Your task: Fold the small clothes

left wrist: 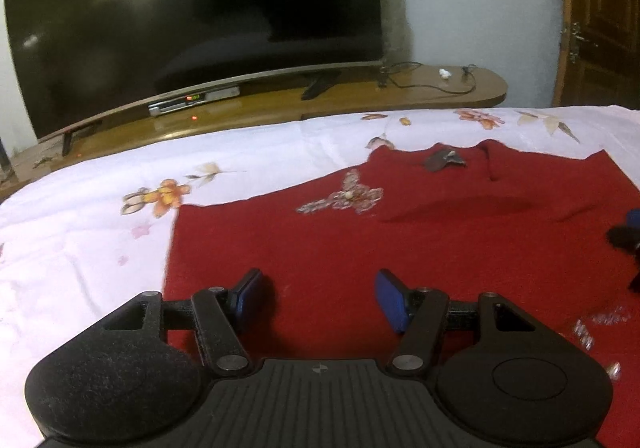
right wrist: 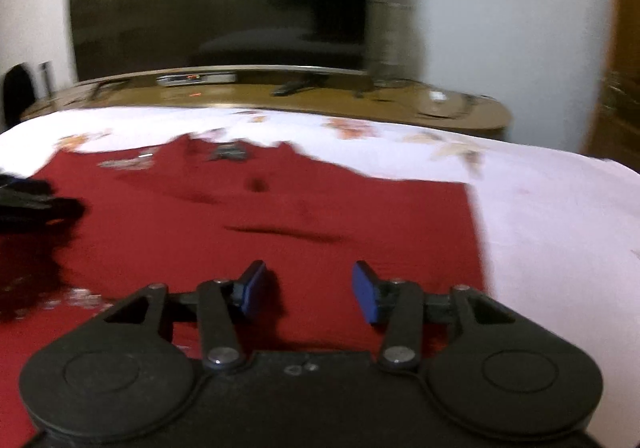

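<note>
Left gripper [left wrist: 320,298]: released, blue pads [left wrist: 390,298] apart, nothing between them, only the red garment [left wrist: 420,244] beneath and ahead. Right gripper [right wrist: 308,290]: likewise unclenched and empty, above the same cloth. Red garment: spread flat on a white flowered sheet [left wrist: 80,260], stretching forward from both grippers, its collar at the far end, a beaded butterfly motif [left wrist: 346,199] ahead of the left gripper. Cloth's left edge just outside the left gripper; right edge just outside the right one. Beyond the sheet: wooden stand [left wrist: 440,89] bearing a dark television [left wrist: 192,19]. Right-wrist view blurred.
</note>
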